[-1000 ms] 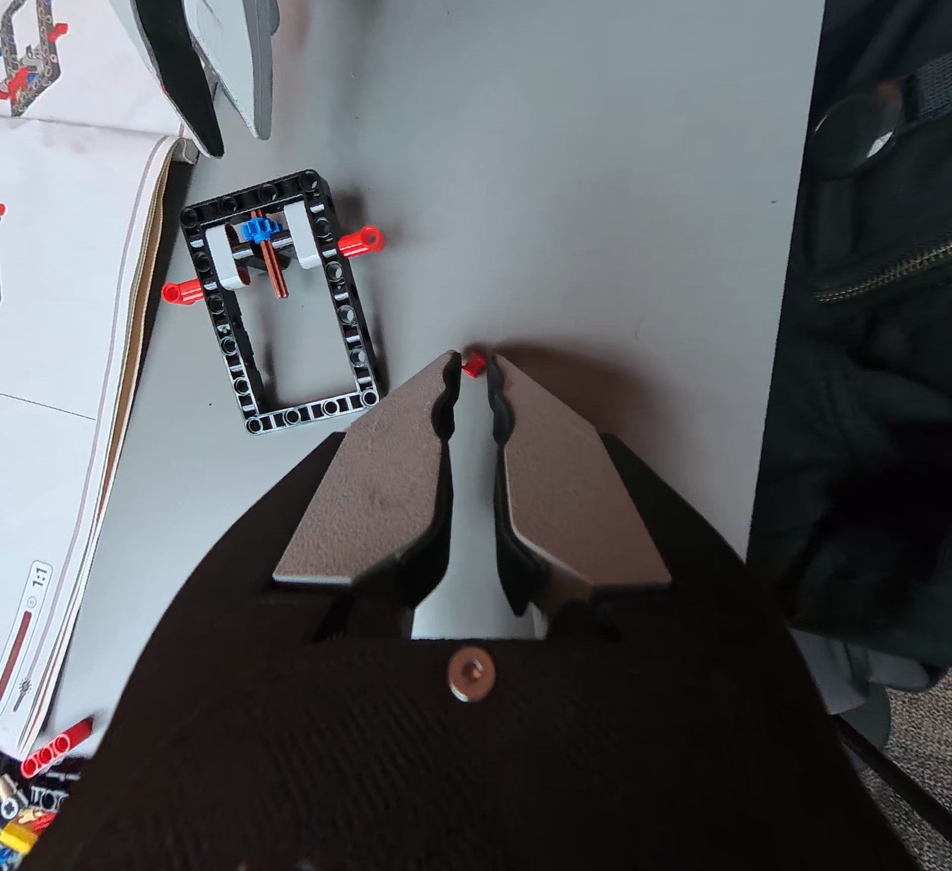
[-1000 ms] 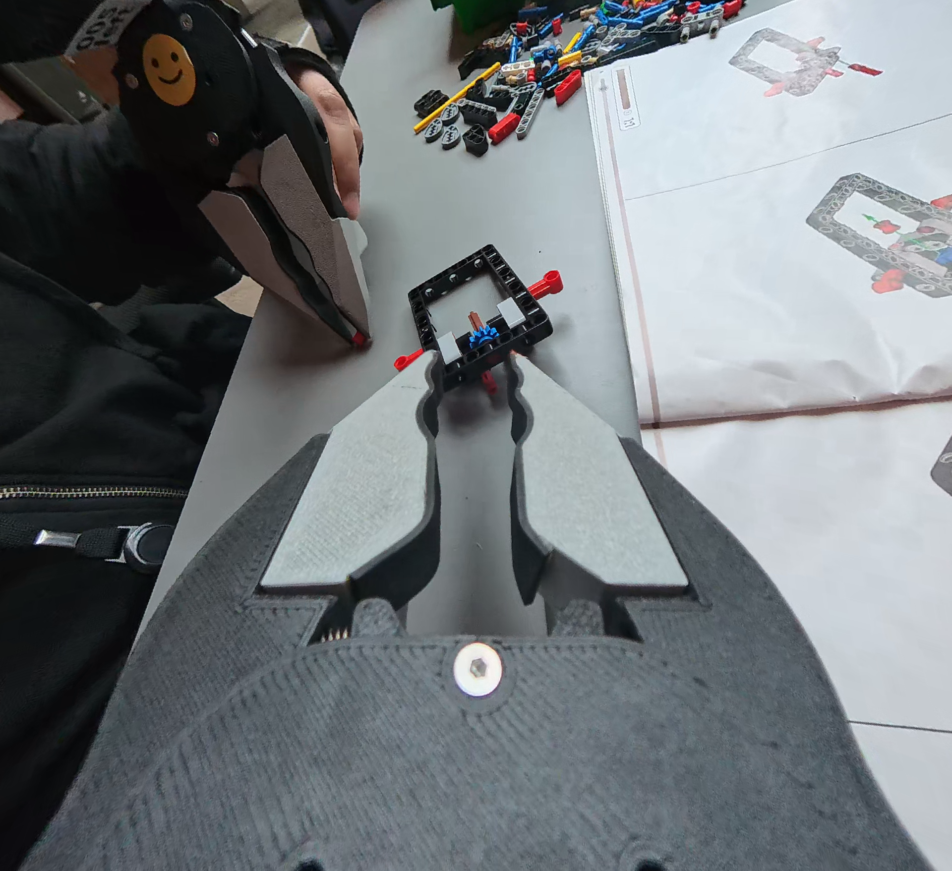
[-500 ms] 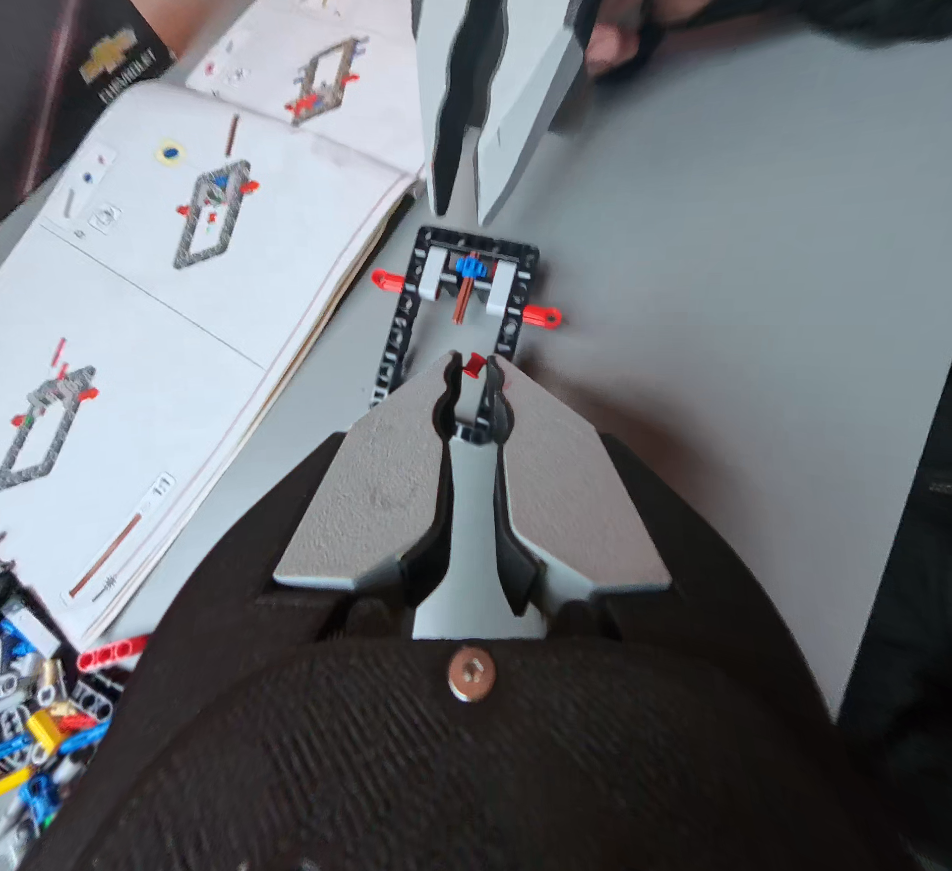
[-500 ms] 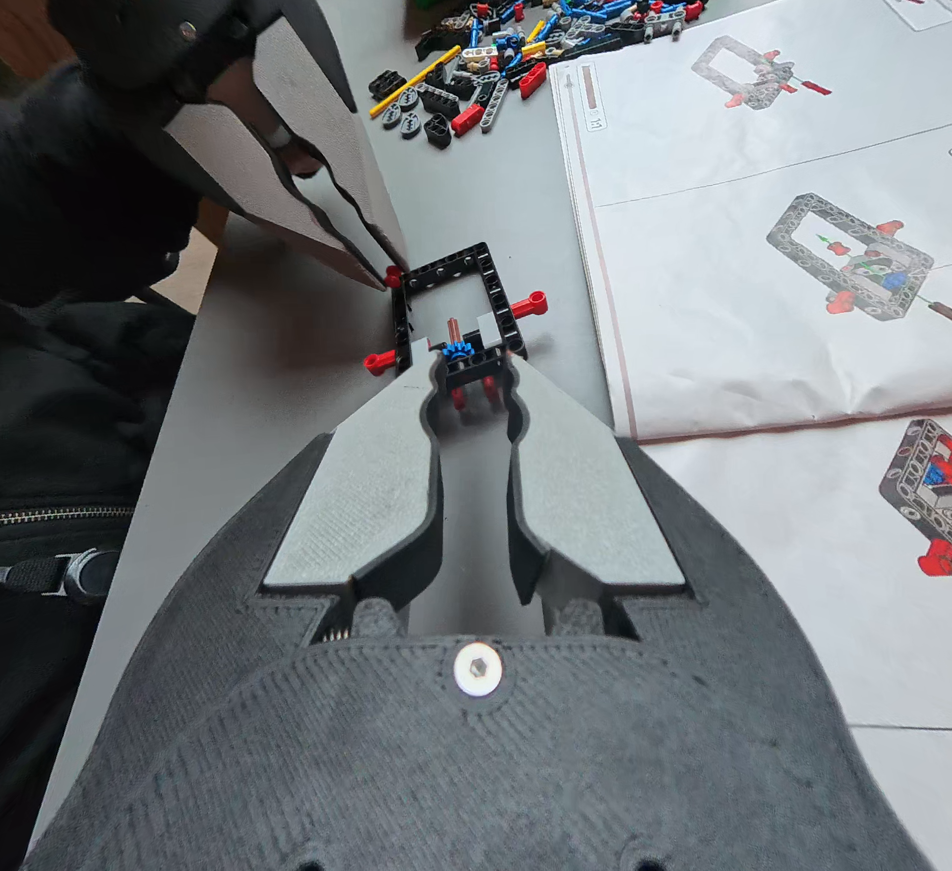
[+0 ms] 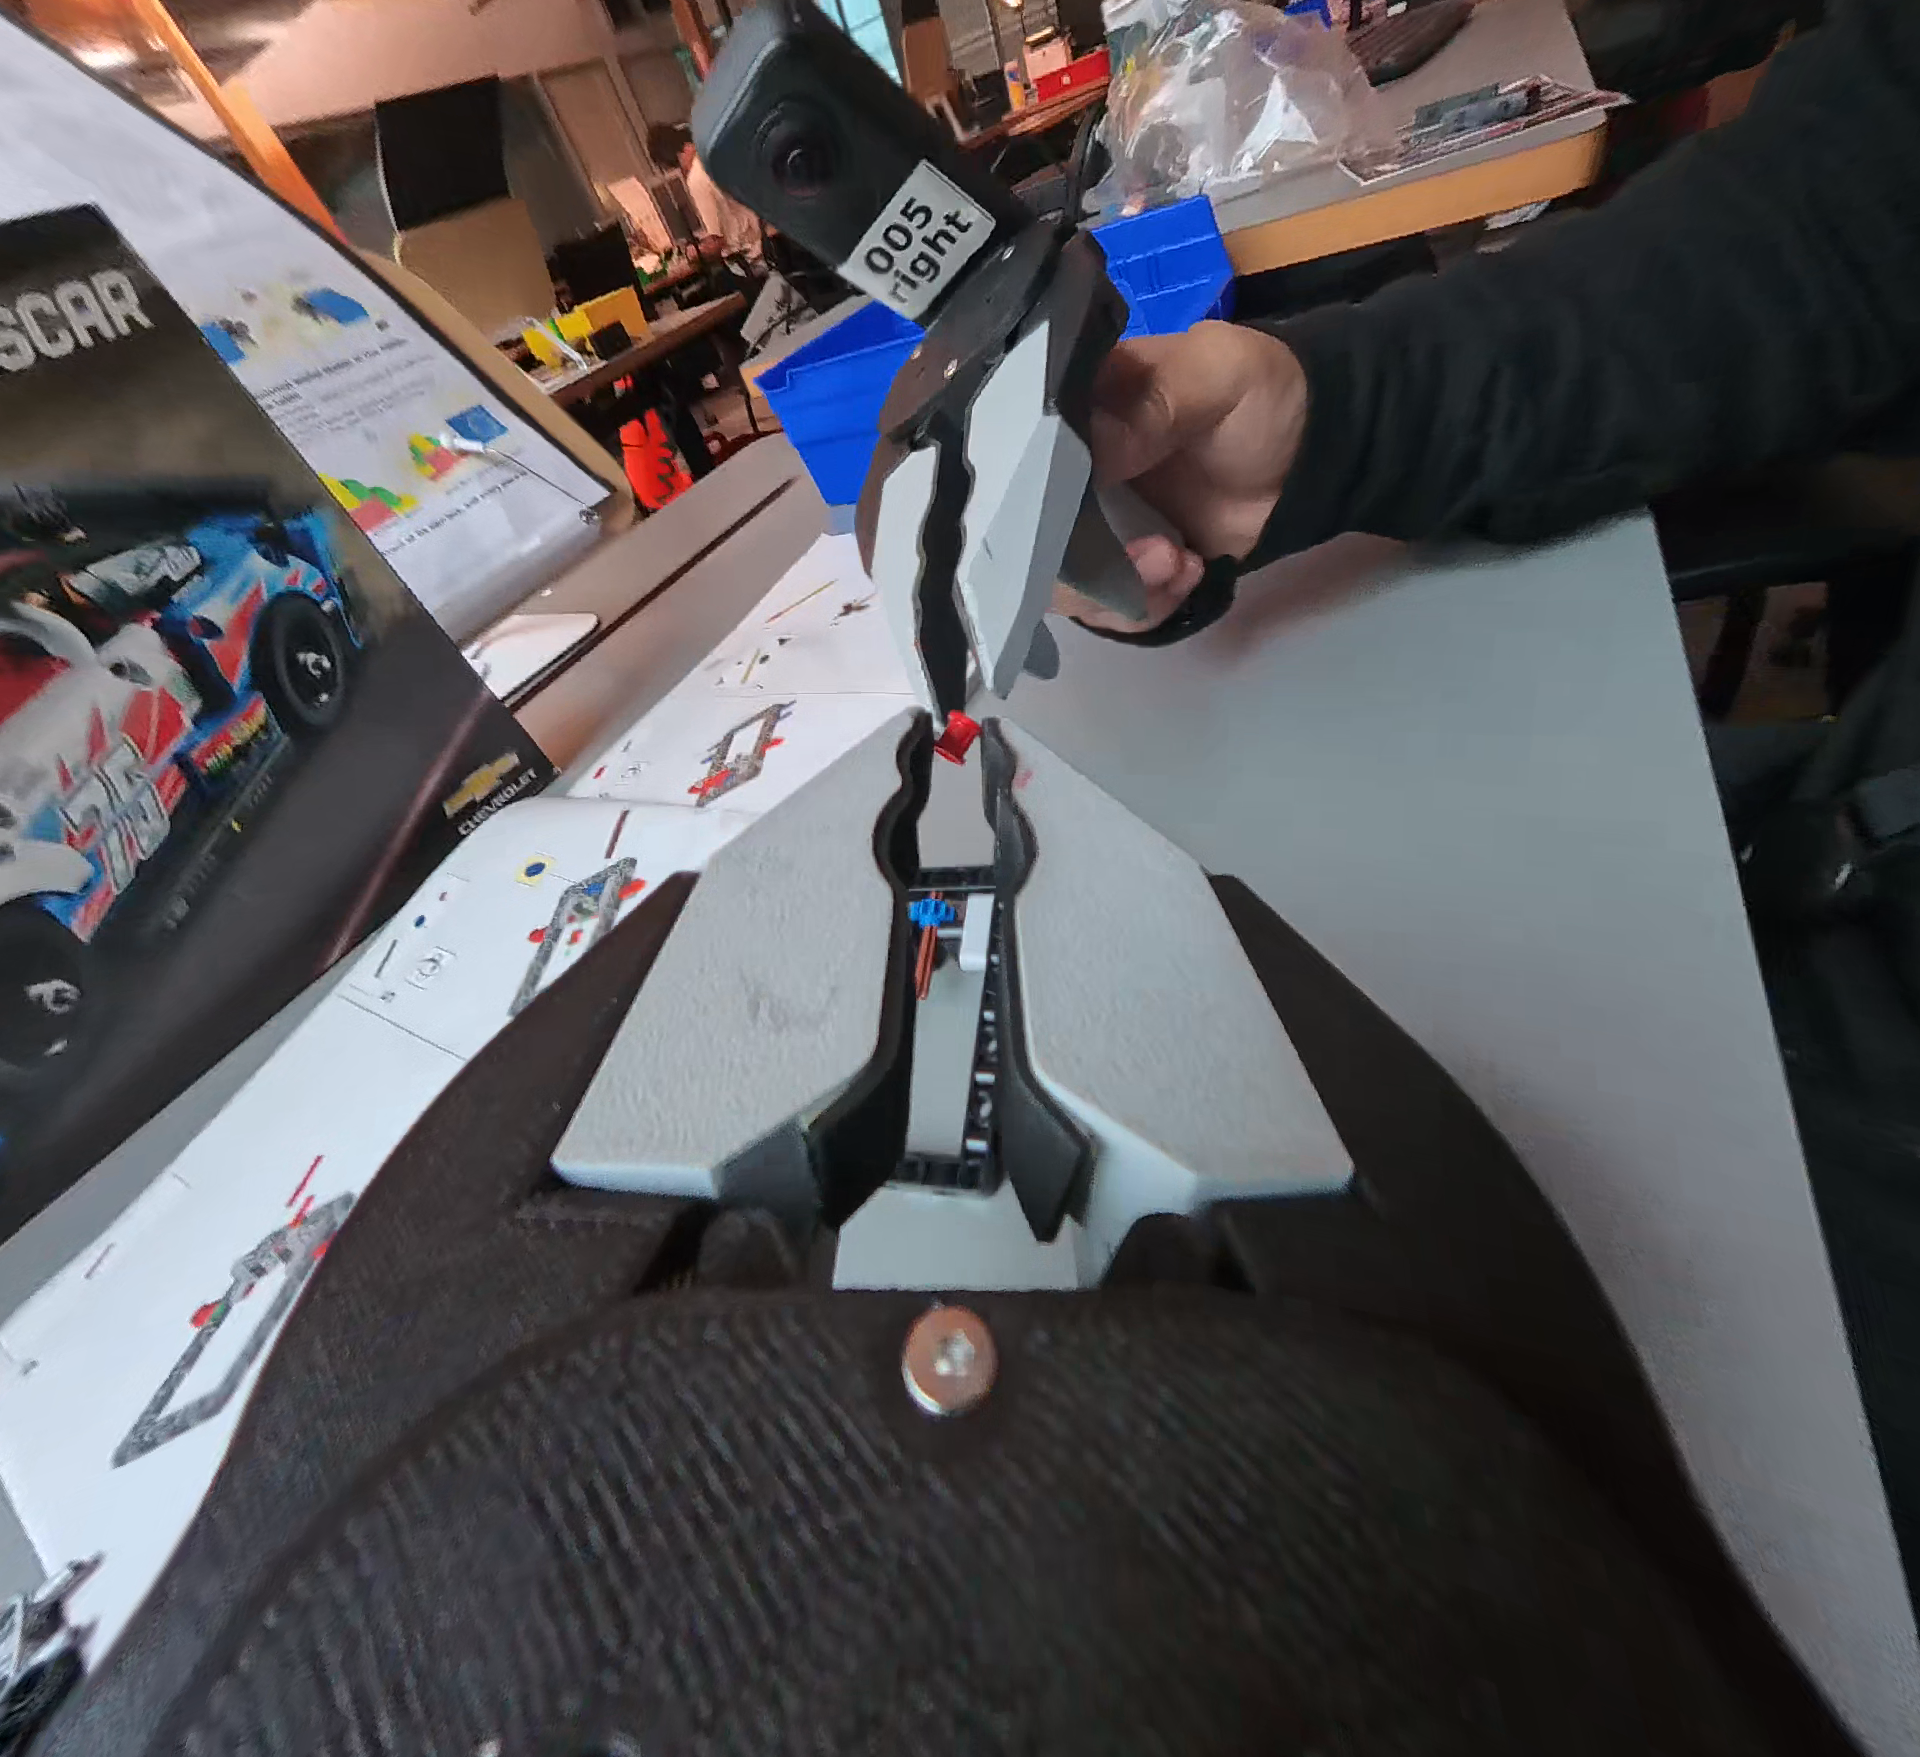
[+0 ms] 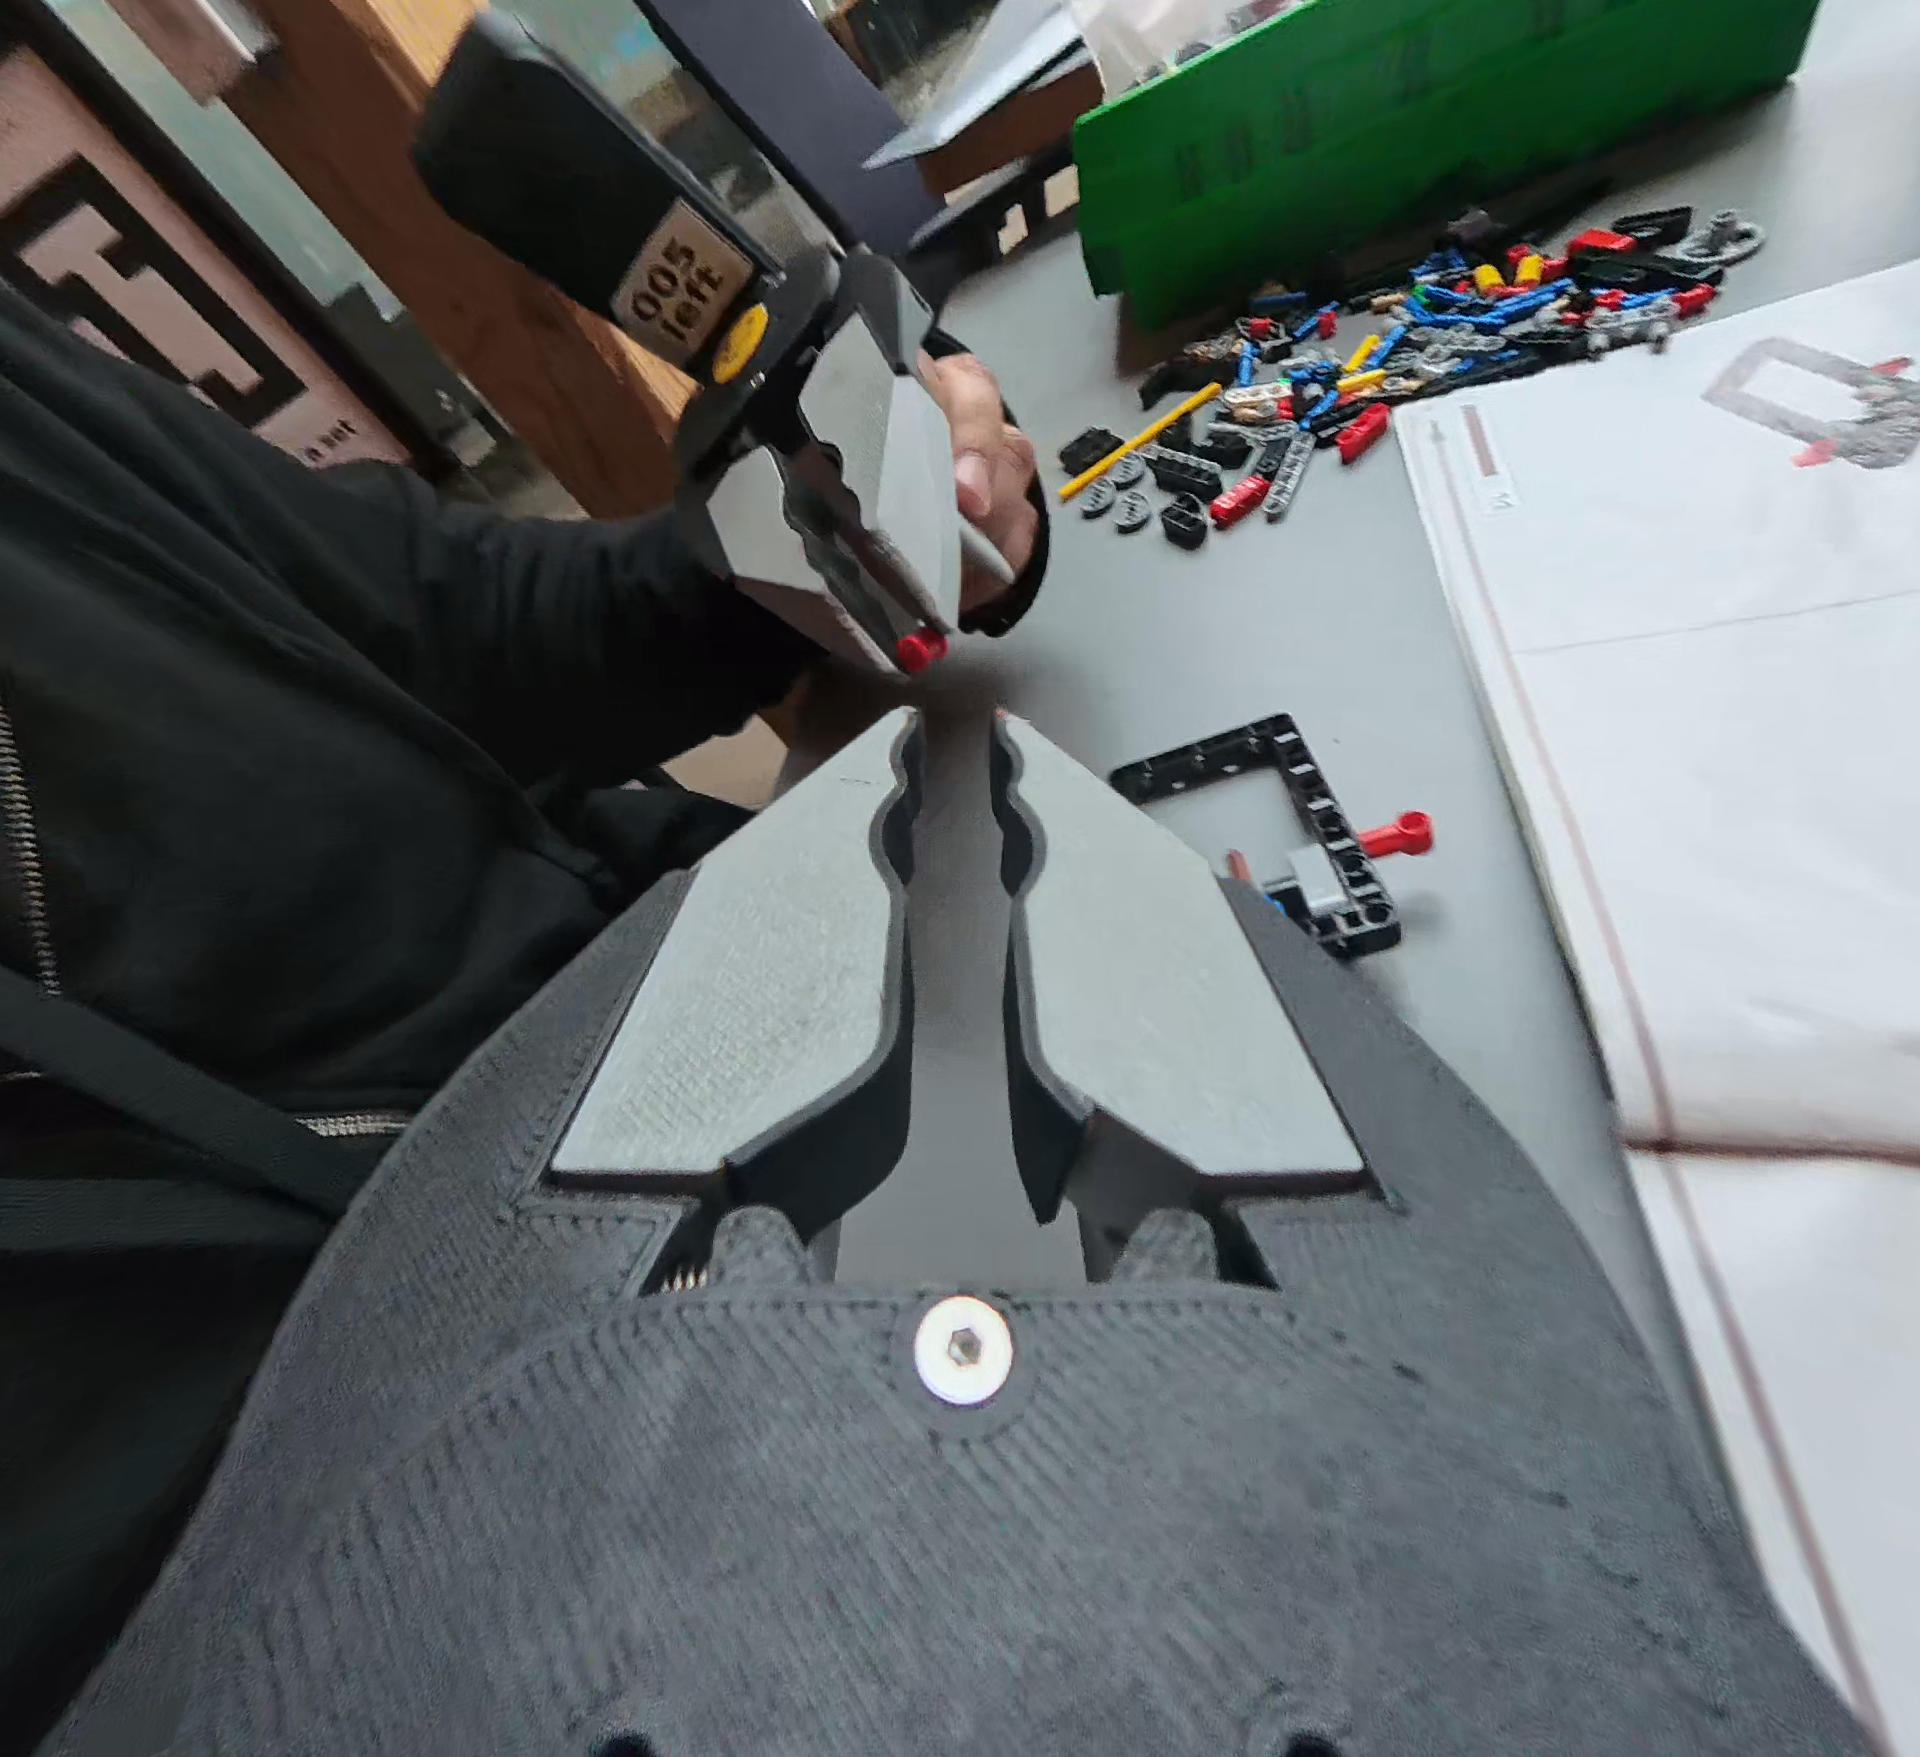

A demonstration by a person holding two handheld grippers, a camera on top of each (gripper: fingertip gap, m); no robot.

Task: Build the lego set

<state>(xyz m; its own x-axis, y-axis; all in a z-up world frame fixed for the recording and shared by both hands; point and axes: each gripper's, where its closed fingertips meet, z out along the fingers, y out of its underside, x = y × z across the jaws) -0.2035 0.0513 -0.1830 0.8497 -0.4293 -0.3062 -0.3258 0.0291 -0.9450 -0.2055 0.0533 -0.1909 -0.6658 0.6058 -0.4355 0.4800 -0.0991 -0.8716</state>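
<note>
pinching a small red peg (image 5: 954,737) at its tips, the left gripper (image 5: 951,739) hangs above the grey desk (image 5: 1403,824). facing it tip to tip, the right gripper (image 6: 951,725) has its jaws slightly parted, gripping nothing. the black frame (image 6: 1320,834) lies flat on the desk beside the open instruction booklet (image 6: 1704,668), loose pieces (image 6: 1382,377) well beyond.

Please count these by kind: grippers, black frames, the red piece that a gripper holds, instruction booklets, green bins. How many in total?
Grippers: 2 (left gripper, right gripper)
Black frame: 1
Red piece: 1
Instruction booklet: 1
Green bin: 1
Total: 6
</note>
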